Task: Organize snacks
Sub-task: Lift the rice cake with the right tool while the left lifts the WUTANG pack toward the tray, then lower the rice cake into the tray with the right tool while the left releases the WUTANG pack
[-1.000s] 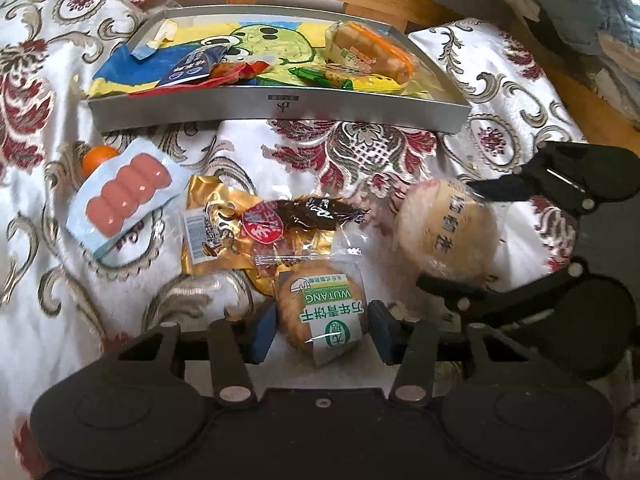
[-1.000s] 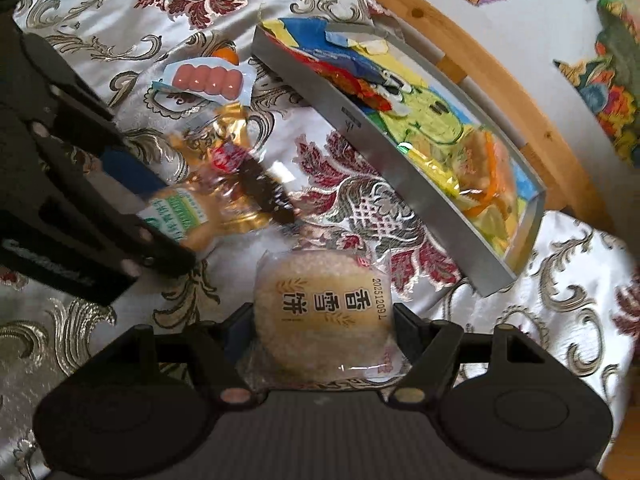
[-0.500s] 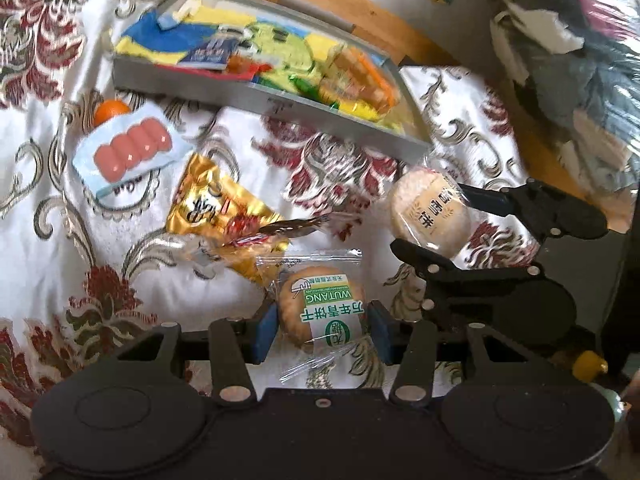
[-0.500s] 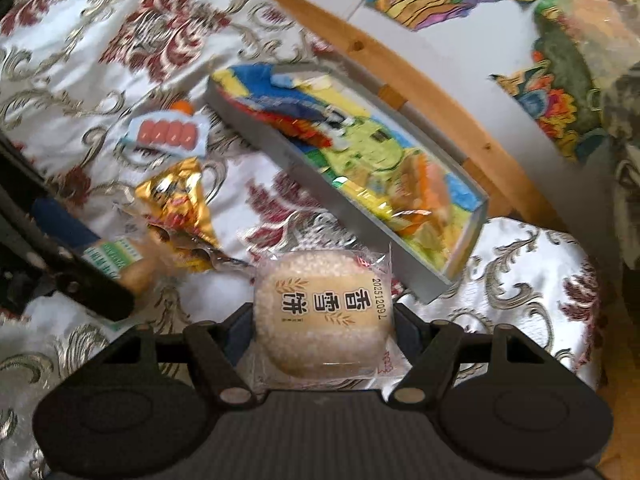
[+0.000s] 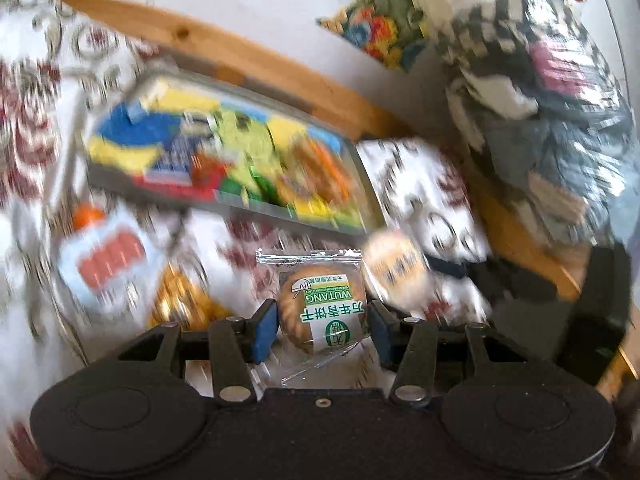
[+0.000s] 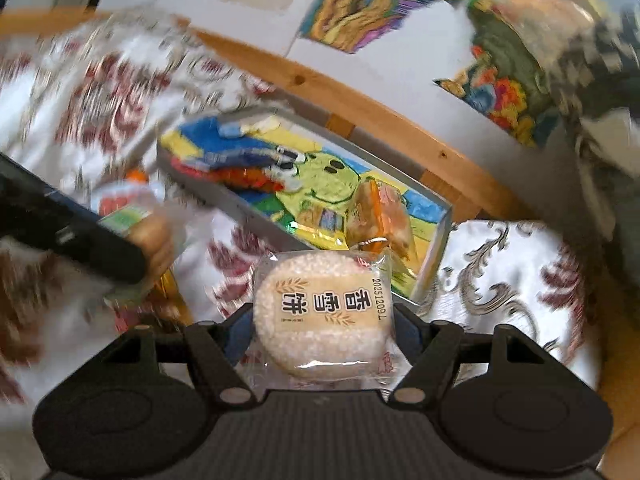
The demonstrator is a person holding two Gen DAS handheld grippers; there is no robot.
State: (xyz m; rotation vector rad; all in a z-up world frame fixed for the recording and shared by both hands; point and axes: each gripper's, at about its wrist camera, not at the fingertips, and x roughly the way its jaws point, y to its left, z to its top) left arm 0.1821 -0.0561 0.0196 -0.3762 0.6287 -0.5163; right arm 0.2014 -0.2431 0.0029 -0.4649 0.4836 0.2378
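Low in each frame, the left gripper [image 5: 322, 326] pinches a biscuit pack [image 5: 323, 312], the right gripper [image 6: 322, 326] a rice cake [image 6: 322, 312]; both carried, next needing release above the tray [image 6: 434, 256] at centre

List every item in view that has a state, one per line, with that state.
left gripper: shut on the green-label biscuit pack.
green-label biscuit pack: sealed, held off the cloth.
right gripper: shut on the rice cracker pack.
rice cracker pack: sealed, held up.
grey tray: open-topped, partly filled with snacks.
sausage pack: lying on the cloth, blurred.
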